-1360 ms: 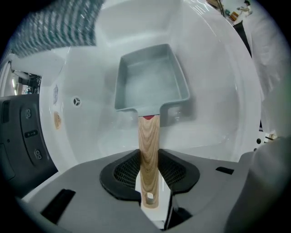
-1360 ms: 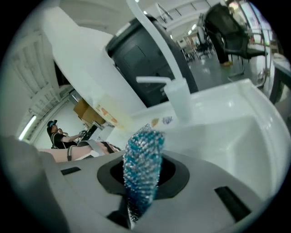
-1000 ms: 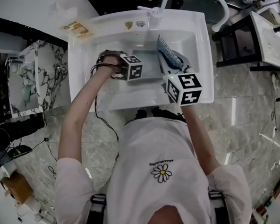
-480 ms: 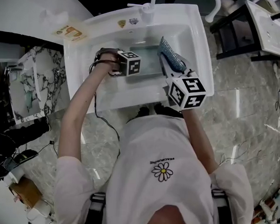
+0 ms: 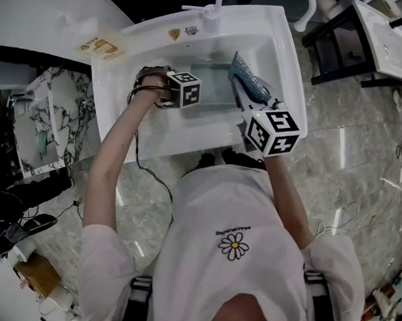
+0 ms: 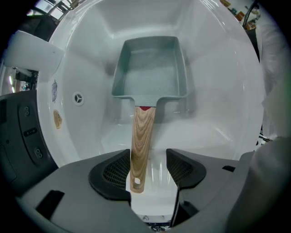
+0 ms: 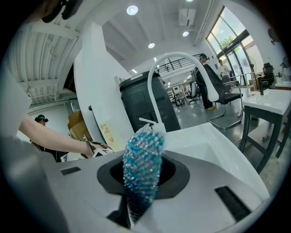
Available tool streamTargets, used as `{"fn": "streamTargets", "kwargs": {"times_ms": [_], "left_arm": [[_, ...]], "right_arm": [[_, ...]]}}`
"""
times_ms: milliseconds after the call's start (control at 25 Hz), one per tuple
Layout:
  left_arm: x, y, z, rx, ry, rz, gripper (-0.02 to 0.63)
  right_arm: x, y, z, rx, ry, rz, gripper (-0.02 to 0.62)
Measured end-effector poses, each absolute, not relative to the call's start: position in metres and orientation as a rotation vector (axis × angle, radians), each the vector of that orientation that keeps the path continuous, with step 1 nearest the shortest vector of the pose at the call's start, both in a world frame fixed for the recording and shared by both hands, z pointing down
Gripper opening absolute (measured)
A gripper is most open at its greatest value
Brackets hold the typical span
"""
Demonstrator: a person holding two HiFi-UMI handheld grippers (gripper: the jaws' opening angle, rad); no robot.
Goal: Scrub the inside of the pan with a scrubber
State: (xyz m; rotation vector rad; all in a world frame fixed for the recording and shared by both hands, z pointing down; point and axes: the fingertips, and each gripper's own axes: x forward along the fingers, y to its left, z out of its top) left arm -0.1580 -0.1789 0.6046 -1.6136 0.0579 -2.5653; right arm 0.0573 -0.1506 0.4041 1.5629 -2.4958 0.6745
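Note:
A grey-green rectangular pan (image 6: 152,73) lies in the white sink basin (image 6: 227,91), its wooden handle (image 6: 141,141) pointing back between my left gripper's (image 6: 148,170) jaws. Those jaws have just been opening. The handle rests against the left pad (image 6: 113,170), with a clear gap to the right pad, so nothing is clamped. In the head view the left gripper (image 5: 183,89) hangs over the pan (image 5: 215,89). My right gripper (image 7: 143,182) is shut on a blue sparkly scrubber (image 7: 143,159), held above the sink's right side (image 5: 247,78).
A curved white faucet (image 7: 159,73) and tap (image 5: 211,11) stand at the sink's far rim. A drain (image 6: 78,97) sits in the basin wall left of the pan. A second white sink on a stand (image 5: 388,46) is to the right, with a marble-patterned panel (image 5: 48,113) to the left.
The right gripper with the scrubber has shifted slightly sideways over the sink's right edge. The left hand has stayed over the pan.

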Motion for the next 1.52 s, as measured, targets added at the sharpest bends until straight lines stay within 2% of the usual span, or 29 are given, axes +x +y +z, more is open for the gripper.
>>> {"fn": "streamTargets", "kwargs": {"times_ms": [200,560,880,1200,1520], "left_arm": [[-0.158,-0.183,0.602,-1.653,0.124,-2.543,0.281],[-0.154,-0.184,0.598,-1.667,0.177,-2.499,0.259],[-0.106,-0.204,0.548,-1.939,0.380,-2.267,0.245],[-0.057,-0.239,0.428,-2.341,0.912,-1.686,0.222],[-0.069,-0.206,0.292,-2.594,1.570,-0.744,0.160]], "right_arm": [[0.058,-0.149,0.404,1.558,-2.501,0.693,0.061],[0.057,-0.146,0.403,1.552,-2.510,0.698,0.061],[0.061,-0.150,0.396,1.580,-2.510,0.665,0.061],[0.065,-0.161,0.372,1.619,-2.522,0.522,0.061],[0.059,-0.160,0.339,1.615,-2.530,0.271,0.061]]}}
